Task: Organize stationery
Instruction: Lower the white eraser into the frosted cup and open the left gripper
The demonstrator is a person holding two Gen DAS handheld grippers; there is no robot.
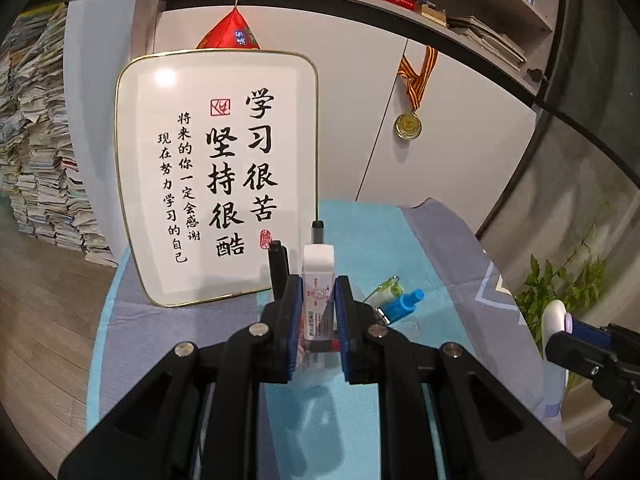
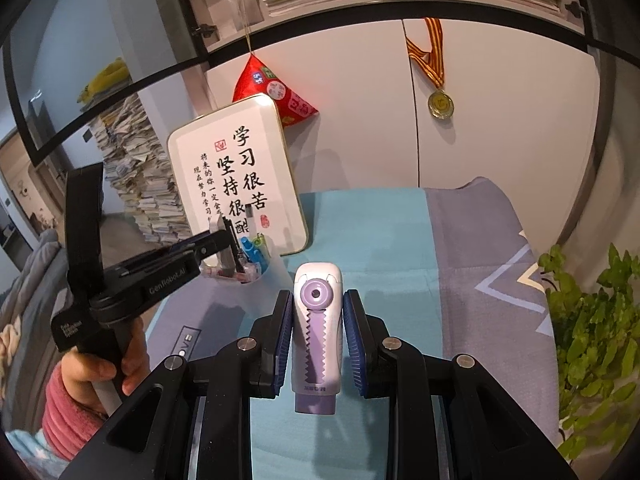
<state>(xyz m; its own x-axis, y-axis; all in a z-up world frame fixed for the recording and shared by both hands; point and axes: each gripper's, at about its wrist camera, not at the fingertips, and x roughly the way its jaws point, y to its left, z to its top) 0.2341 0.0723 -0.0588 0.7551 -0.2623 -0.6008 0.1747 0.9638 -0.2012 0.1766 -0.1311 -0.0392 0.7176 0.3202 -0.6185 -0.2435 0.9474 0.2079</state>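
Note:
In the left wrist view my left gripper (image 1: 319, 284) is shut on a white eraser (image 1: 318, 268) in a printed sleeve, held upright between the blue pads. Just behind it stand black pens (image 1: 278, 264) and a blue-capped marker (image 1: 406, 304). The right wrist view shows these in a clear pen cup (image 2: 276, 258), with the left gripper (image 2: 224, 236) and eraser above the cup's mouth. My right gripper (image 2: 319, 300) is shut on a white and purple slider tool (image 2: 318, 336), held over the cloth to the right of the cup. That tool's tip (image 1: 556, 316) shows at the left wrist view's right edge.
A blue and grey cloth (image 2: 380, 232) covers the table. A white gold-rimmed plaque (image 1: 216, 176) with calligraphy leans on white cabinet doors just behind the cup. A green plant (image 2: 592, 320) stands off the table's right edge. A hand (image 2: 100, 368) in a pink sleeve grips the left handle.

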